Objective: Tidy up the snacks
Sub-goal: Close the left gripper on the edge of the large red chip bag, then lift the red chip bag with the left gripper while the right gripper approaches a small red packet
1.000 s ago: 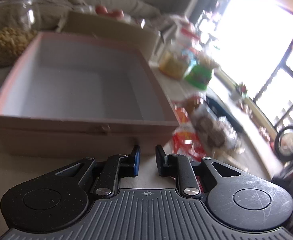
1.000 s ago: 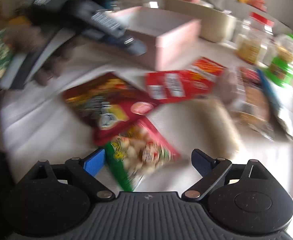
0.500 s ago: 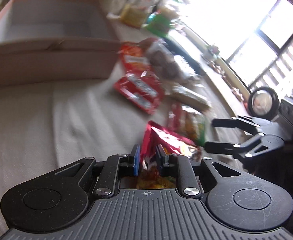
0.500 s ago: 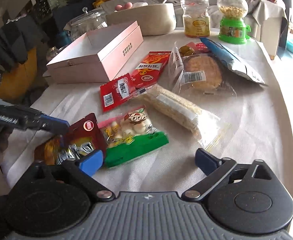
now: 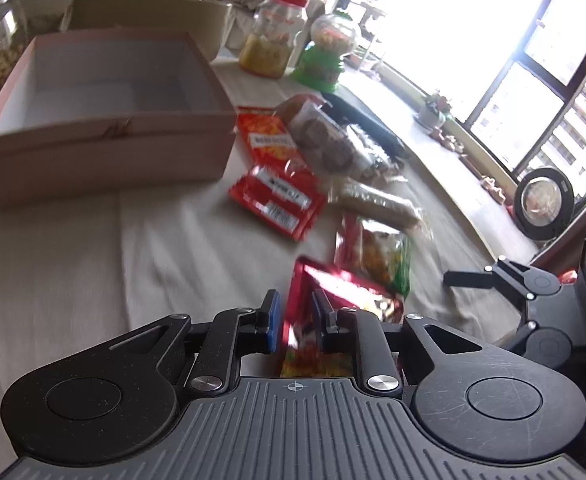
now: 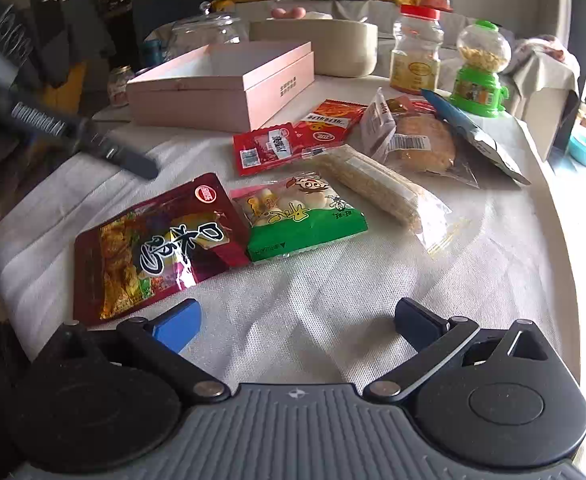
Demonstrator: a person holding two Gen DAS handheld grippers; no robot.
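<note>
An open pink box (image 5: 105, 92) (image 6: 221, 88) stands on the cloth-covered table. Several snack packets lie beside it: a dark red foil packet (image 6: 153, 248) (image 5: 345, 300), a green and white packet (image 6: 301, 216) (image 5: 377, 256), two red packets (image 6: 265, 148) (image 5: 281, 200), a clear wrapped bar (image 6: 377, 188) and a bag of cookies (image 6: 421, 140). My left gripper (image 5: 295, 320) hovers above the dark red packet with its jaws narrowly apart, holding nothing; in the right wrist view (image 6: 105, 152) it is clear of the packet. My right gripper (image 6: 297, 320) is open and empty above bare cloth.
A jar with a red lid (image 6: 415, 56), a green candy dispenser (image 6: 479, 72), a beige round tub (image 6: 321, 48) and a glass jar (image 6: 209, 30) stand behind the box. The table's rounded edge (image 6: 561, 216) runs along the right.
My left gripper swung from the box to over the dark red packet, then rose slightly away from it. My right gripper pulled back and steadied near the table's front.
</note>
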